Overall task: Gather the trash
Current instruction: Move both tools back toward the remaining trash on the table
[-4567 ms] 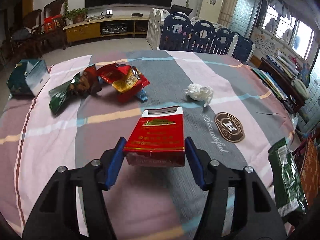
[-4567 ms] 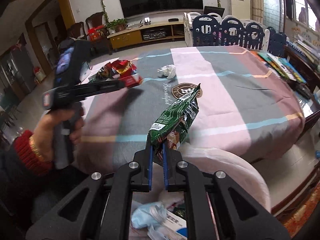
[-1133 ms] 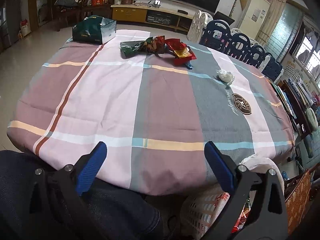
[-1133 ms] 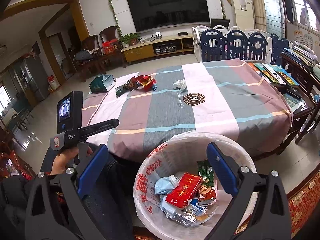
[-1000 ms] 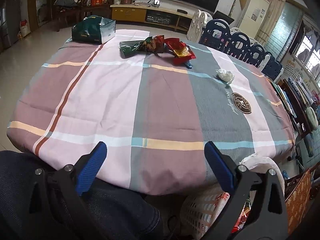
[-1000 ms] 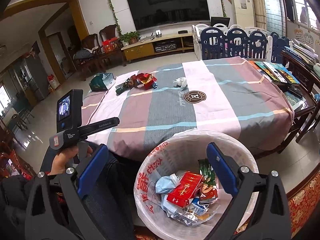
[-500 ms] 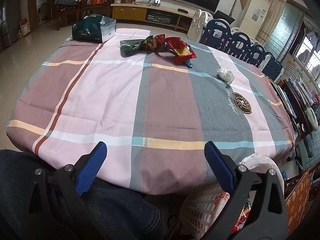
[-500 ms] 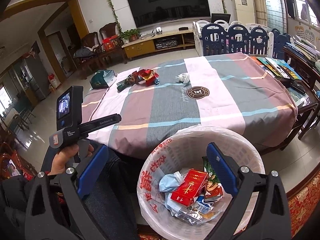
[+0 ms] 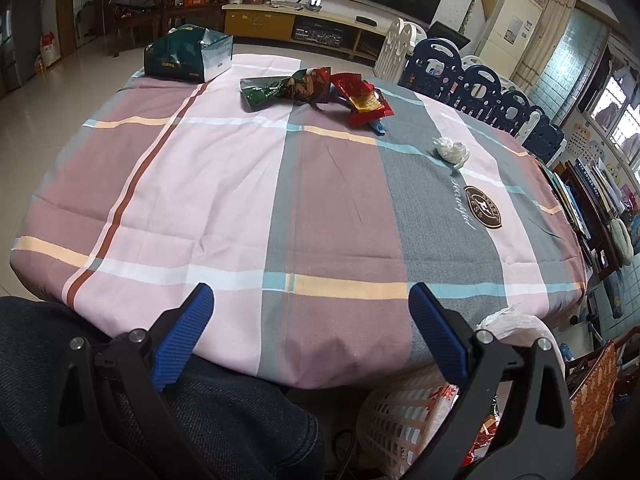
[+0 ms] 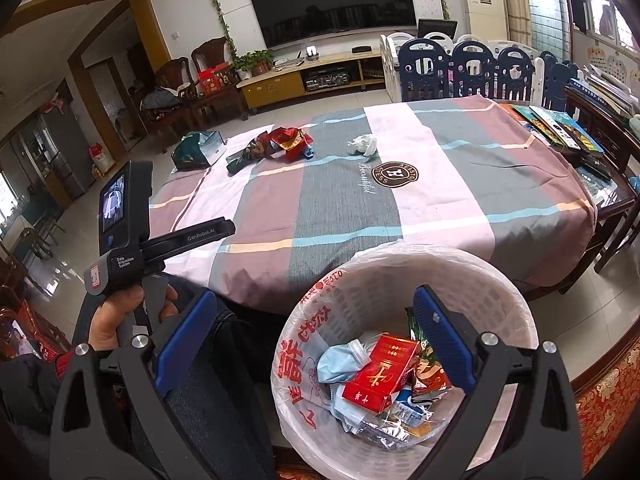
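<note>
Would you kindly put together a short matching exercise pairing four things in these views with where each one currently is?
Things:
1. red cigarette pack
2. crumpled white tissue
3. dark green box
4. right gripper

Places:
A. at the far left corner of the tablecloth
B. hanging open above the basket
C. inside the lined white basket
D. on the table near the round brown emblem

Pairs: 1-C, 2-D, 3-A, 4-B
</note>
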`<state>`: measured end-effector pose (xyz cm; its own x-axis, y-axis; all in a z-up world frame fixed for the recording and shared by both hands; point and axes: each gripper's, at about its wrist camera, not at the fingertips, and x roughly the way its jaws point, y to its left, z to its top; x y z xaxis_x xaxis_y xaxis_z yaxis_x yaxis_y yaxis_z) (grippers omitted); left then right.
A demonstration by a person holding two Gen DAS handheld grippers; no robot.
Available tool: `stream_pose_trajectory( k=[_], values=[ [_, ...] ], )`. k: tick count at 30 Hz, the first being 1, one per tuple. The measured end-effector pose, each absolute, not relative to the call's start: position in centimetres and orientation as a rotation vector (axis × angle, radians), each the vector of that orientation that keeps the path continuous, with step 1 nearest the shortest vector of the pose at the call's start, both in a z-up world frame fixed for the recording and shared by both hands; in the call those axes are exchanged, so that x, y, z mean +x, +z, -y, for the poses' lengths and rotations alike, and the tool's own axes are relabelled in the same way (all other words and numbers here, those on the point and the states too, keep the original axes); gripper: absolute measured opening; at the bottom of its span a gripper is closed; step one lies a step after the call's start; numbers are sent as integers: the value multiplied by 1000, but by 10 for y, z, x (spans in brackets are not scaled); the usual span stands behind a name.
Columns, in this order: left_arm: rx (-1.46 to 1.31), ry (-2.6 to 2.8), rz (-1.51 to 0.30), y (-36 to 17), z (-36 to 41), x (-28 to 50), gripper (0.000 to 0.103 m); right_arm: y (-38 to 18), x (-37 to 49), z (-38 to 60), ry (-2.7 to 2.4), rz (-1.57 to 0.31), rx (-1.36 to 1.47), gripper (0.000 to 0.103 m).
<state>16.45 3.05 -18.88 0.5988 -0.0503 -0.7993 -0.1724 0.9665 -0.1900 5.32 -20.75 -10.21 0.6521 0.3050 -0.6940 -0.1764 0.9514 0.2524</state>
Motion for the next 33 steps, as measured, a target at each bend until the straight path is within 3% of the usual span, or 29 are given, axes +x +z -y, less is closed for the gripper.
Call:
stream_pose_trajectory(
  k=[33],
  values=[
    [-302, 60, -934, -189, -36, 164, 97, -111, 64, 197, 275, -842, 187, 97]
  ],
)
